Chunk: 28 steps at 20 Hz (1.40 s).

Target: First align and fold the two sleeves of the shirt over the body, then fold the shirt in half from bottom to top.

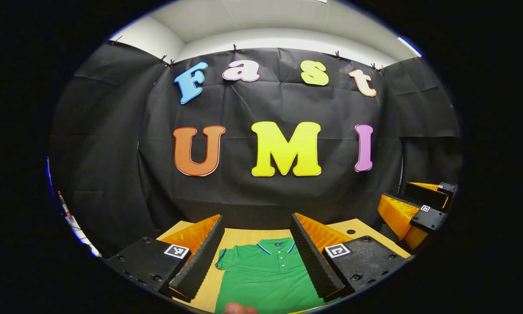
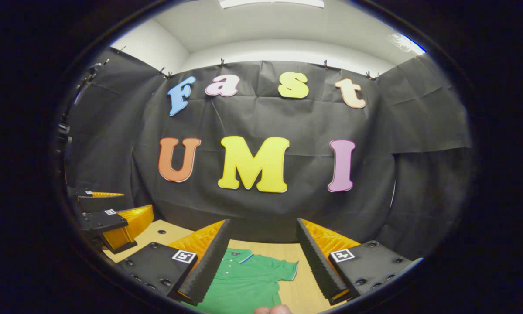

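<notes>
Green polo shirt [image 1: 265, 274] lay flat on the wooden table [image 1: 239, 237], collar toward the wall, its hem cut off at my lower edge and its sleeves partly hidden behind the fingers. I held my left gripper [image 1: 257, 255] and right gripper [image 2: 261, 259] spread wide above it, grasping nothing. A fingertip [image 1: 239, 308] poked in at the bottom edge.

Left gripper [image 1: 258, 253]: black screw-studded finger blocks bore square coded markers [image 1: 176, 250]. Ribbed pads [image 1: 316, 257] lined each finger, orange ridged backing toward 12 o'clock. Right gripper [image 2: 261, 261] was built alike.
</notes>
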### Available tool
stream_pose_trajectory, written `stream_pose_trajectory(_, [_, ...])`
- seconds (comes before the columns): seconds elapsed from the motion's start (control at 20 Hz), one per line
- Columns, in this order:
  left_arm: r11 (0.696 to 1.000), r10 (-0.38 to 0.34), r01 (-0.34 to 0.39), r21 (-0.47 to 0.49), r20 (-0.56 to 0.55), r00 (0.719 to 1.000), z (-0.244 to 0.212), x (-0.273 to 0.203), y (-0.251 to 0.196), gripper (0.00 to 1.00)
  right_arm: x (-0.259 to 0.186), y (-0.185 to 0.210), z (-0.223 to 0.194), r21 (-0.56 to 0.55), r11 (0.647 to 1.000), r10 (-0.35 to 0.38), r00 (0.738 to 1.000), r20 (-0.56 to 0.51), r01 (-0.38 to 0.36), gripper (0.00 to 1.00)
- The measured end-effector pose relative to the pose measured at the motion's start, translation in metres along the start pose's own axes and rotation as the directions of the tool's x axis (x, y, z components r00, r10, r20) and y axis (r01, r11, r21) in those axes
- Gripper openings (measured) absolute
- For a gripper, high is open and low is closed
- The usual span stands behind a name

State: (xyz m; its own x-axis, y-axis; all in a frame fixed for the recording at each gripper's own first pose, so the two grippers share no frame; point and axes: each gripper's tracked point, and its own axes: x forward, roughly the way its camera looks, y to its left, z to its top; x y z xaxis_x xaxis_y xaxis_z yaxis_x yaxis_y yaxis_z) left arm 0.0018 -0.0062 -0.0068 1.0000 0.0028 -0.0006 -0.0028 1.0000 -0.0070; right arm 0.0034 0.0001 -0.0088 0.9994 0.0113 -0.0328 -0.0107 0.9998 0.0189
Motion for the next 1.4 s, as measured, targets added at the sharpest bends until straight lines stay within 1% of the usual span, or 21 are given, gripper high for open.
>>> stream_pose_trajectory(0.3, [1.0,-0.006,0.006,0.0,-0.006,1.0,-0.002,0.005,-0.009,0.97,0.003,-0.003,-0.003,-0.029,0.999,0.032,0.999,-0.008,-0.032,0.92])
stream_pose_trajectory(0.45, [1.0,-0.012,0.012,-0.001,-0.009,1.0,-0.005,0.009,-0.014,0.97,0.01,-0.011,-0.006,-0.015,1.0,0.024,0.999,-0.026,-0.024,0.92])
stream_pose_trajectory(0.6, [1.0,-0.012,0.012,0.001,-0.019,1.0,-0.009,0.015,-0.017,0.97,0.018,-0.023,-0.01,-0.02,1.0,-0.007,0.999,-0.039,0.006,0.92])
stream_pose_trajectory(0.65, [1.0,-0.012,0.012,0.001,-0.024,1.0,-0.011,0.016,-0.017,0.97,0.022,-0.025,-0.011,-0.018,1.0,-0.008,0.999,-0.044,0.007,0.92])
stream_pose_trajectory(0.7, [1.0,-0.015,0.015,-0.001,-0.032,0.999,-0.014,0.019,-0.019,0.97,0.025,-0.027,-0.015,-0.015,1.0,-0.007,0.998,-0.055,0.006,0.92])
stream_pose_trajectory(0.8, [1.0,-0.021,0.02,-0.012,-0.061,0.998,-0.025,0.025,-0.023,0.97,0.033,-0.032,-0.024,-0.005,1.0,0.001,0.996,-0.094,-0.001,0.98])
stream_pose_trajectory(0.85, [1.0,-0.025,0.023,-0.02,-0.076,0.997,-0.03,0.028,-0.025,0.97,0.038,-0.036,-0.03,0.004,1.0,0.005,0.993,-0.12,-0.005,0.98])
stream_pose_trajectory(0.9, [0.999,-0.028,0.025,-0.029,-0.094,0.995,-0.035,0.03,-0.028,0.97,0.045,-0.042,-0.038,0.014,1.0,0.002,0.989,-0.148,0.0,0.95])
stream_pose_trajectory(1.05, [0.999,-0.031,0.026,-0.034,-0.139,0.99,-0.052,0.039,-0.031,0.97,0.07,-0.06,-0.07,0.027,1.0,0.012,0.969,-0.248,-0.005,0.93])
stream_pose_trajectory(1.1, [0.999,-0.028,0.023,-0.035,-0.156,0.987,-0.056,0.043,-0.03,0.97,0.08,-0.063,-0.083,0.031,0.999,0.023,0.958,-0.285,-0.014,0.95])
stream_pose_trajectory(1.15, [0.999,-0.025,0.019,-0.036,-0.168,0.986,-0.059,0.045,-0.028,0.97,0.093,-0.068,-0.102,0.041,0.999,0.045,0.938,-0.344,-0.033,0.93])
stream_pose_trajectory(1.2, [0.999,-0.019,0.013,-0.037,-0.177,0.984,-0.062,0.046,-0.027,0.97,0.101,-0.071,-0.117,0.06,0.997,0.062,0.918,-0.392,-0.042,0.95])
stream_pose_trajectory(1.25, [0.999,-0.013,0.006,-0.039,-0.184,0.983,-0.067,0.049,-0.025,0.97,0.11,-0.077,-0.132,0.088,0.995,0.073,0.898,-0.434,-0.039,0.95])
stream_pose_trajectory(1.3, [0.999,-0.008,0.0,-0.04,-0.195,0.981,-0.07,0.051,-0.023,0.97,0.116,-0.083,-0.148,0.113,0.993,0.085,0.871,-0.483,-0.034,0.93])
stream_pose_trajectory(1.4, [0.999,0.001,-0.01,-0.037,-0.219,0.976,-0.08,0.054,-0.021,0.97,0.132,-0.091,-0.177,0.165,0.986,0.099,0.825,-0.556,-0.007,0.93])
